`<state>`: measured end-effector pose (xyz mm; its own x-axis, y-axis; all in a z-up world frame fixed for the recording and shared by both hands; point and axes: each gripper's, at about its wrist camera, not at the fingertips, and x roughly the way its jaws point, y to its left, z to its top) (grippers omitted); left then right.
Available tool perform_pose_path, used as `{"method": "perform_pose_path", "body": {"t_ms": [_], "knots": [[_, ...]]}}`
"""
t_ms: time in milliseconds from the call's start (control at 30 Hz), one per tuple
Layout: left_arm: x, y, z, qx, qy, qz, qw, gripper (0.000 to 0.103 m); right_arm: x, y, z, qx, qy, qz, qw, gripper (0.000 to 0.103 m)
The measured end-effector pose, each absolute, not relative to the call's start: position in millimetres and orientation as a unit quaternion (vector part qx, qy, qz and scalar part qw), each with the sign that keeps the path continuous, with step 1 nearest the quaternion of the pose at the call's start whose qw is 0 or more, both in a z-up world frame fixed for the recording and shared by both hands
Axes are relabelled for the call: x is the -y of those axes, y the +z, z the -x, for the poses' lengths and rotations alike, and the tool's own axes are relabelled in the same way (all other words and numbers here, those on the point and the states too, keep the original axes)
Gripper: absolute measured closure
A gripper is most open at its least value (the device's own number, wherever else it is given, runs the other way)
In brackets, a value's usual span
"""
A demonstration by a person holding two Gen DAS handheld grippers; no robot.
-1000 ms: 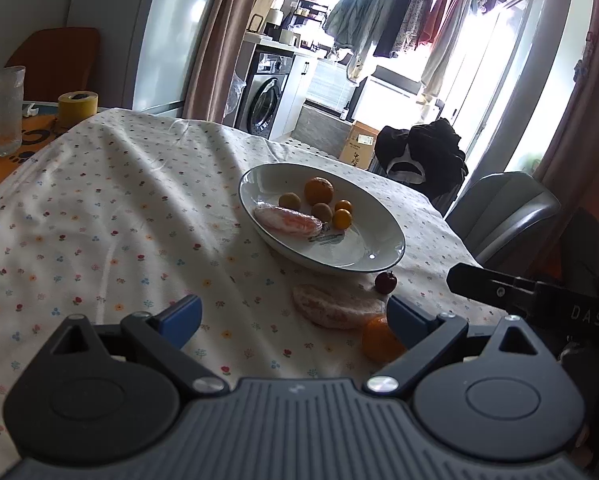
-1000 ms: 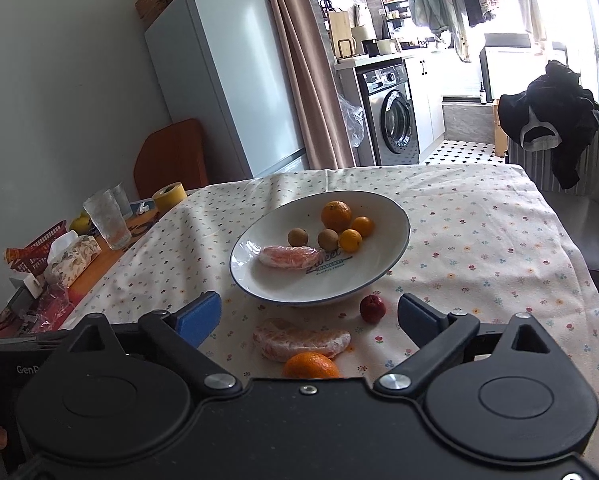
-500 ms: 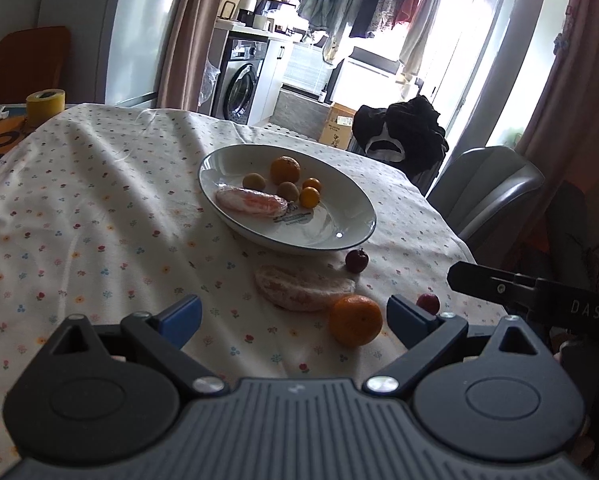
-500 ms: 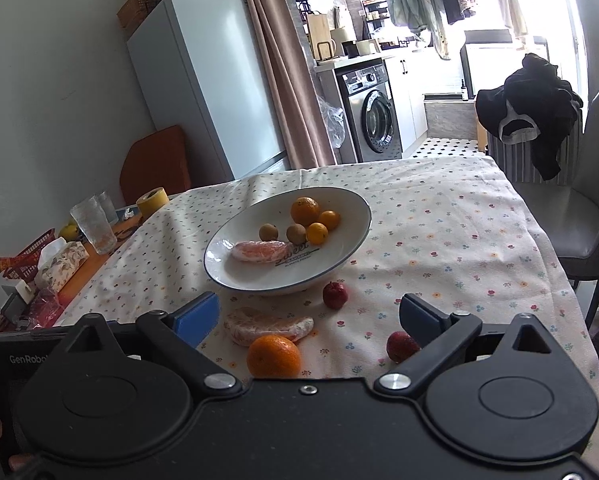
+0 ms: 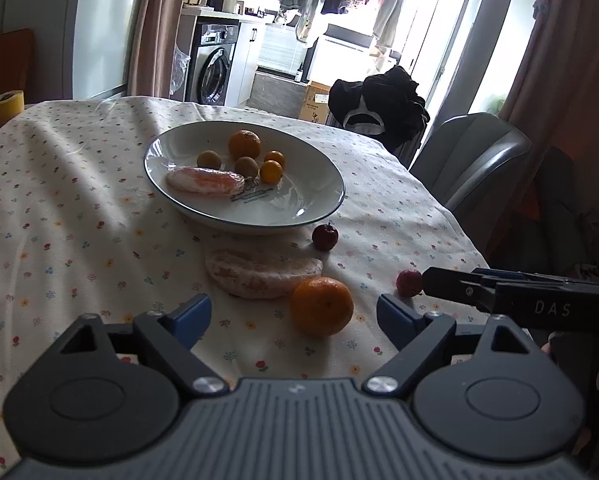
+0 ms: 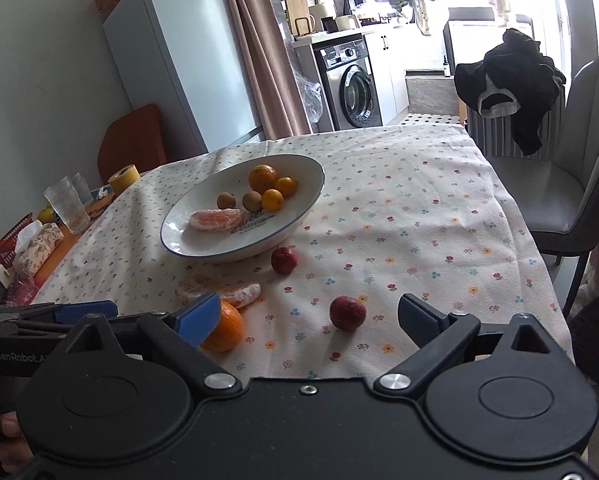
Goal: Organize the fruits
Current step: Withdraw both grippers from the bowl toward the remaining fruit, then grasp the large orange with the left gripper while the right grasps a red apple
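Six fruits in bowl (image 5: 319, 216), four on tablecloth (image 5: 79, 240)

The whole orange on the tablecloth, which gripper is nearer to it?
Left. The left gripper, closing, has the whole orange just ahead between its fingers; the right gripper sits off to the orange's right.

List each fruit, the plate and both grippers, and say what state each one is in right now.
Plate: upright, holding six fruits.
Whole orange: loose on the cloth.
Peeled segments: on the cloth beside the plate.
Two red fruits: on the cloth.
Left gripper: jaws closing, nothing gripped.
Right gripper: jaws open, empty.
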<state>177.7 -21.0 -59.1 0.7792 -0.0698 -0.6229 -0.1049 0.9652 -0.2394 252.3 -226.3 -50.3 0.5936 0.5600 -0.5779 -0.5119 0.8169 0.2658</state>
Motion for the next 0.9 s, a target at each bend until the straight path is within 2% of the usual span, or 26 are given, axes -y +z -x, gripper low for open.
{"method": "perform_pose_path", "body": {"t_ms": [67,500,667,800,867,900], "knots": [[23,-62,-182,-0.336,0.008,0.133,0.932,0.023,228,-54,-255,-0.34,0.295,-0.034,0.892,0.01],[37,-79,-209,-0.36,0.002,0.133,0.924,0.04,231,-75,-269,-0.36,0.294,-0.024,0.885,0.02],[36,-83,-215,-0.367,0.007,0.136,0.92,0.05,230,-79,-272,-0.363,0.3,-0.021,0.882,0.025],[39,-85,-217,-0.367,0.008,0.129,0.921,0.051,230,-80,-274,-0.363,0.304,-0.022,0.881,0.026],[40,-86,-217,-0.363,0.01,0.127,0.923,0.06,230,-81,-275,-0.363,0.305,-0.021,0.88,0.026],[39,-86,-216,-0.362,0.007,0.13,0.923,0.061,230,-82,-275,-0.364,0.305,-0.021,0.88,0.027]]}}
